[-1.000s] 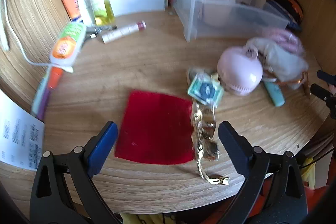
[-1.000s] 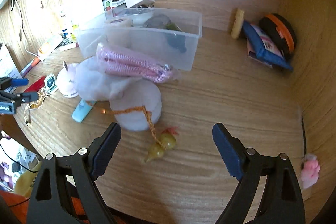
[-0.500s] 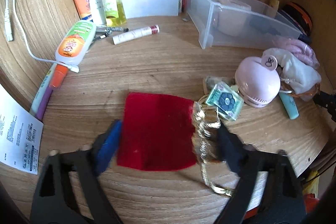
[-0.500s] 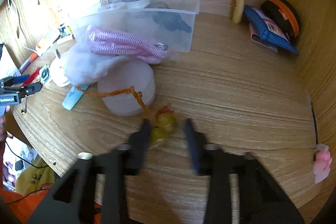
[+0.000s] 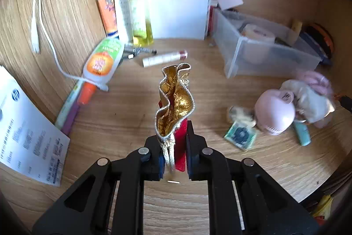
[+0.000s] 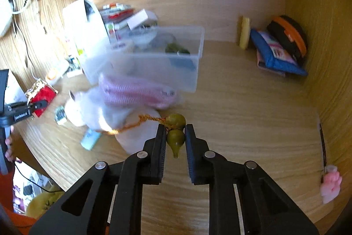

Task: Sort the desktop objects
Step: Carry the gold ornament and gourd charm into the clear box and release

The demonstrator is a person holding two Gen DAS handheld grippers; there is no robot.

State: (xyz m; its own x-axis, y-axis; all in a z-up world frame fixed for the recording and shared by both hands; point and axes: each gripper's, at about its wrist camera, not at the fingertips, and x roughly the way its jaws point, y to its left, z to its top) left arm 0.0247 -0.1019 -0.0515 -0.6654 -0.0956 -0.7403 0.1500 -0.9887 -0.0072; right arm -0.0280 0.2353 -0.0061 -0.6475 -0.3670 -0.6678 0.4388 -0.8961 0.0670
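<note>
My left gripper [image 5: 175, 147] is shut on a red pouch with a gold lining [image 5: 175, 102] and holds it upright above the wooden desk [image 5: 132, 116]; its gold mouth gapes open. The pouch also shows in the right wrist view [image 6: 41, 94], held by the left gripper [image 6: 38, 106]. My right gripper [image 6: 175, 140] is shut on a green gourd charm [image 6: 175, 130] lifted off the desk. Its orange cord [image 6: 136, 122] trails left under a white and pink bundle [image 6: 123, 100].
A clear plastic bin [image 5: 261, 52] [image 6: 151, 58] stands at the back. A pink round gadget [image 5: 275, 111], a teal packet [image 5: 241, 136], tubes, pens and a white cable [image 5: 50, 41] lie around. Papers [image 5: 26, 138] lie left. A blue pouch and an orange-black case [image 6: 286, 36] lean at right.
Both grippers have closed and lifted: the left took hold of the red pouch, which lay flat before, and the right took hold of the gourd charm from the desk.
</note>
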